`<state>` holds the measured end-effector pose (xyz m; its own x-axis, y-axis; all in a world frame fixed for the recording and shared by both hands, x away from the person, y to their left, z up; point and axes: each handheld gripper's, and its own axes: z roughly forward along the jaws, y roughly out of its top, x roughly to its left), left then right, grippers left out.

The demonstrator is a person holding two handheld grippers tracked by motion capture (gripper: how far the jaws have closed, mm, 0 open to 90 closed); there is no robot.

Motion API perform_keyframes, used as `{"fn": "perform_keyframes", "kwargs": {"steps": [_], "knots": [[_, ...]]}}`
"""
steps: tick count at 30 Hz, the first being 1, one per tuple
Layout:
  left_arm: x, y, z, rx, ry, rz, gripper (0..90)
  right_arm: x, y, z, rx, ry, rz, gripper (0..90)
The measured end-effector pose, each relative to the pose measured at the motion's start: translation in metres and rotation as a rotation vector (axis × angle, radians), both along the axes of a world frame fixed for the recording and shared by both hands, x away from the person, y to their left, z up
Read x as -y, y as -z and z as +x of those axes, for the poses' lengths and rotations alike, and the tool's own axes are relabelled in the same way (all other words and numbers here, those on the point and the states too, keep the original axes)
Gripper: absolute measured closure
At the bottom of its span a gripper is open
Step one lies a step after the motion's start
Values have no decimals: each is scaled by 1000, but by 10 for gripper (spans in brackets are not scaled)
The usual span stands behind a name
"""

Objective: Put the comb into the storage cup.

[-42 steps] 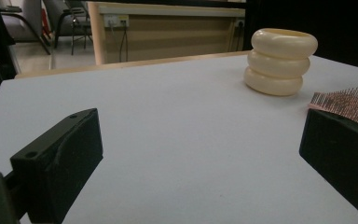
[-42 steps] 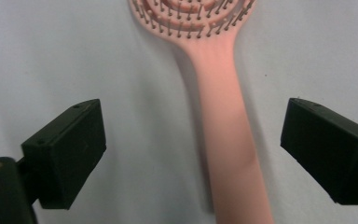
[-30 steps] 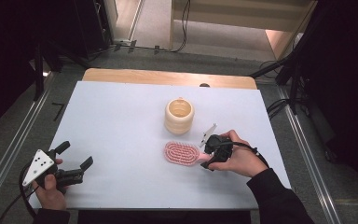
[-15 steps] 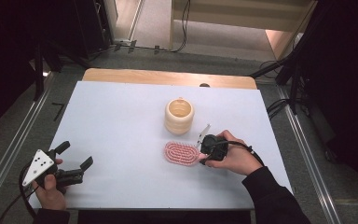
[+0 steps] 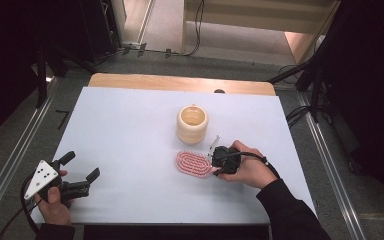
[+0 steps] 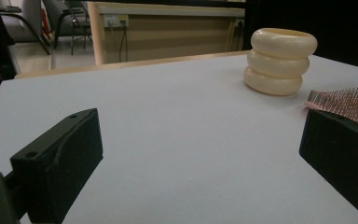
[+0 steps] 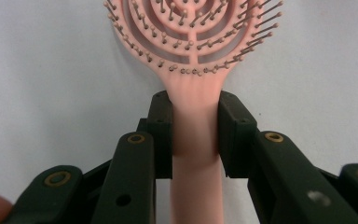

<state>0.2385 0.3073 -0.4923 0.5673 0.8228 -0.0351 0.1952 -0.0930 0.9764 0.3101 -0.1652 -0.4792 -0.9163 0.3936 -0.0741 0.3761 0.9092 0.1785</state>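
A pink hairbrush (image 5: 194,163) lies bristles up on the white table (image 5: 130,130), just in front of a cream ribbed cup (image 5: 192,124). My right gripper (image 5: 220,159) sits at the brush's right end. In the right gripper view its jaws have just been closing, and both pads now press the sides of the hairbrush (image 7: 195,121) handle, so the right gripper (image 7: 195,105) is shut on it. My left gripper (image 5: 82,166) rests open near the table's front left corner with nothing in it. From the left gripper (image 6: 200,149) view, the cup (image 6: 279,60) and the brush's bristles (image 6: 345,100) stand far off.
A wooden strip (image 5: 180,82) runs along the table's far edge. Metal rails (image 5: 10,165) flank the table on the floor, with cables (image 5: 300,112) at the right. Bare white surface lies between the two grippers.
The right hand has edged slightly left along the brush's handle end. The left hand and gripper, the cup and the brush have stayed put.
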Motion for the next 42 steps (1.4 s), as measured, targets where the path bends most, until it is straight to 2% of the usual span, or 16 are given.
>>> {"fn": "perform_keyframes", "kwargs": {"steps": [5,9,10,12,16,18,19,22,25,35,42], "knots": [[0,0,0,1,-2,-1,1,2,1,-4,30,3,19,680],[0,0,0,0,-2,1,1,7,2,-5,55,2,60,681],[0,0,0,0,-1,-1,1,8,2,-5,43,16,71,681],[0,0,0,0,-2,2,1,10,2,-4,42,7,78,681],[0,0,0,0,-1,1,1,10,1,-5,69,3,85,681],[0,0,0,-1,-2,2,1,11,0,-5,60,12,99,681],[0,0,0,0,-3,2,1,12,0,-6,75,20,117,681],[0,0,0,0,-2,2,2,14,-1,-6,77,20,136,682],[0,0,0,0,-2,-1,2,15,-2,-9,81,28,140,682],[0,0,0,0,-3,1,2,17,-9,-10,79,32,220,681],[0,0,0,0,-3,1,1,17,-17,-10,101,37,291,681]]}}
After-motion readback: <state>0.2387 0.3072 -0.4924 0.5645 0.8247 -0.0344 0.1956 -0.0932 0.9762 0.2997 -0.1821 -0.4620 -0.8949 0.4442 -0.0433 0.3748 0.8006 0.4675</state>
